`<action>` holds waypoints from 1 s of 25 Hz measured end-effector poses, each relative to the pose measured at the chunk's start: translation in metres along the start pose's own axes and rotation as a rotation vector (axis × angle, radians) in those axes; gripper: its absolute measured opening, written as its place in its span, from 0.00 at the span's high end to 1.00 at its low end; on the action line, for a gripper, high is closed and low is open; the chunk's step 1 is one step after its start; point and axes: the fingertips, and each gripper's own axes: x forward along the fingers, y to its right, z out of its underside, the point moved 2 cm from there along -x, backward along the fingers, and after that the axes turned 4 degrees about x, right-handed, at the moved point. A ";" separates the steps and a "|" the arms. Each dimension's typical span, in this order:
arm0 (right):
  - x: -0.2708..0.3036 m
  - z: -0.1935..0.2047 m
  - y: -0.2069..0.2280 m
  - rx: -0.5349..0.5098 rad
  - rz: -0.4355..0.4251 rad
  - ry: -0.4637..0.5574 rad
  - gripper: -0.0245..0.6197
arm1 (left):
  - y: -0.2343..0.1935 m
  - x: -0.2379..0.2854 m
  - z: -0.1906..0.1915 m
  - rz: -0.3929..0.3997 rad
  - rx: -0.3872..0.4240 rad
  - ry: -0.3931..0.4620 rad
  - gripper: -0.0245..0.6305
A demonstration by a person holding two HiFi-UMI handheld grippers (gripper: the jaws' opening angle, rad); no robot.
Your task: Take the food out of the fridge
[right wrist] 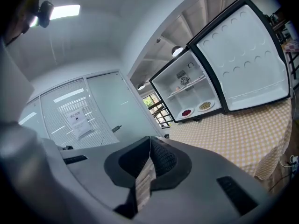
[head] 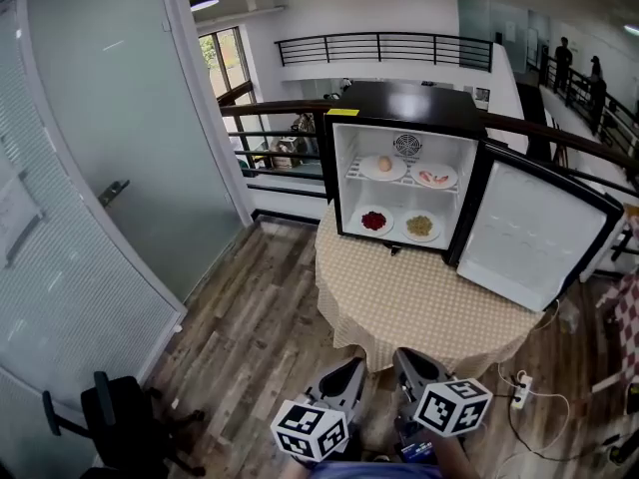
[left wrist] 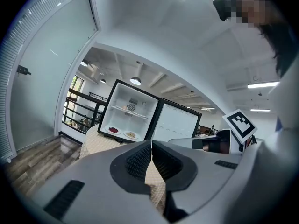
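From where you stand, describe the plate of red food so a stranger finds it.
Find the black fridge open on the checked table. On its floor, the left plate sits beside a plate of beige food; it alone holds dark red food.

Black fridge (head: 409, 103) w/ white inside, food (head: 373, 221) red, surface (head: 419, 302) tan-white check, floor (head: 250, 317) grey-brown wood planks.
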 end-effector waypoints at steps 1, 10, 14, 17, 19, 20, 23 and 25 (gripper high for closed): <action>0.010 -0.004 0.001 0.002 0.004 0.001 0.93 | -0.009 0.007 -0.003 0.006 -0.004 -0.001 0.94; 0.098 -0.025 0.008 0.024 0.040 -0.029 0.93 | -0.091 0.064 -0.029 0.044 -0.021 -0.014 0.93; 0.128 -0.037 0.014 0.031 0.066 -0.028 0.93 | -0.121 0.086 -0.042 0.066 -0.025 -0.014 0.94; 0.149 -0.045 0.020 0.044 0.084 -0.024 0.93 | -0.138 0.102 -0.051 0.086 -0.018 -0.019 0.94; 0.162 -0.051 0.022 0.053 0.097 -0.019 0.93 | -0.148 0.110 -0.055 0.101 -0.016 -0.024 0.94; 0.169 -0.053 0.023 0.057 0.101 -0.017 0.93 | -0.153 0.114 -0.058 0.109 -0.015 -0.026 0.94; 0.190 -0.060 0.023 0.067 0.109 -0.014 0.93 | -0.169 0.126 -0.063 0.128 -0.013 -0.031 0.94; 0.205 -0.061 0.024 0.074 0.113 -0.019 0.93 | -0.182 0.133 -0.066 0.133 -0.014 -0.036 0.94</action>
